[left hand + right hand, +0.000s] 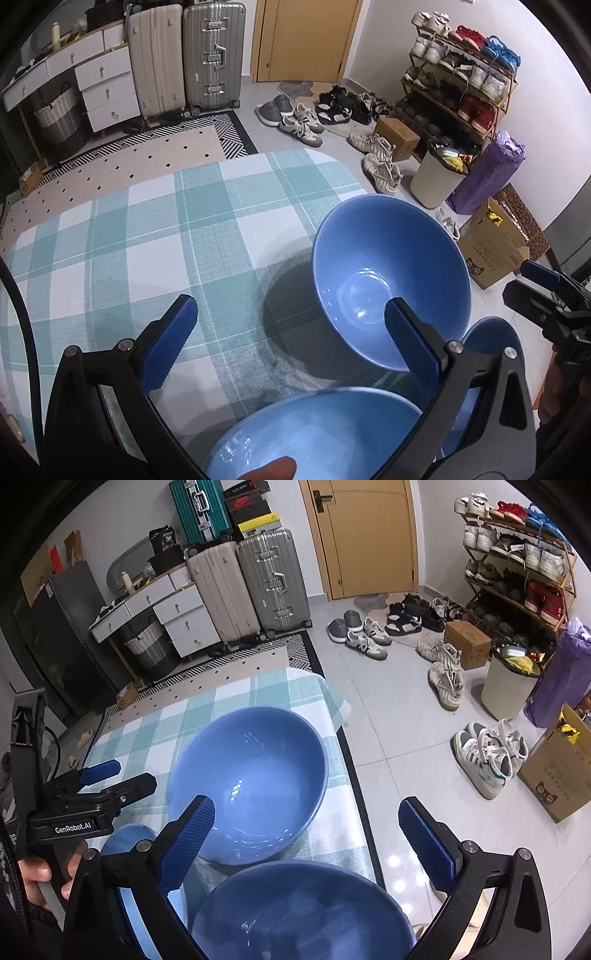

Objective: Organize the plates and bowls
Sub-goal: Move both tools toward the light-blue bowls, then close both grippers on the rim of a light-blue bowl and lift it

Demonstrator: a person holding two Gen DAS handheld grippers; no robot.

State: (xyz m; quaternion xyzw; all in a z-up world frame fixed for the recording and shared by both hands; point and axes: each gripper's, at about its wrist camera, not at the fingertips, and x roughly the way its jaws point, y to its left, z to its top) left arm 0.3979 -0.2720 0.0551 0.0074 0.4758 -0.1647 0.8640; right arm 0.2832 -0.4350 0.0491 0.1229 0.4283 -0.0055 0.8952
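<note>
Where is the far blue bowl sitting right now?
The far blue bowl sits on the checked tablecloth near its right edge, just beyond the nearer blue bowl, ahead of both grippers.

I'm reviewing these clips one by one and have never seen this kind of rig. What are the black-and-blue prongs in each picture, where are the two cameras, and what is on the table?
There is no robot here. A person holds a hand-operated grasping tool in each hand, and each tool carries a wide-angle camera looking forward along its two blue-padded fingers. So the prongs at the bottom of the left wrist picture are the left tool, and those in the right wrist picture are the right tool. Each tool also shows at the edge of the other's view.

Both tools are open and hold nothing.

On the table with the checked cloth stand two blue bowls: a far bowl and a near bowl close under the cameras. A smaller blue dish, partly hidden, sits beside them. Neither tool touches any of them.
</note>
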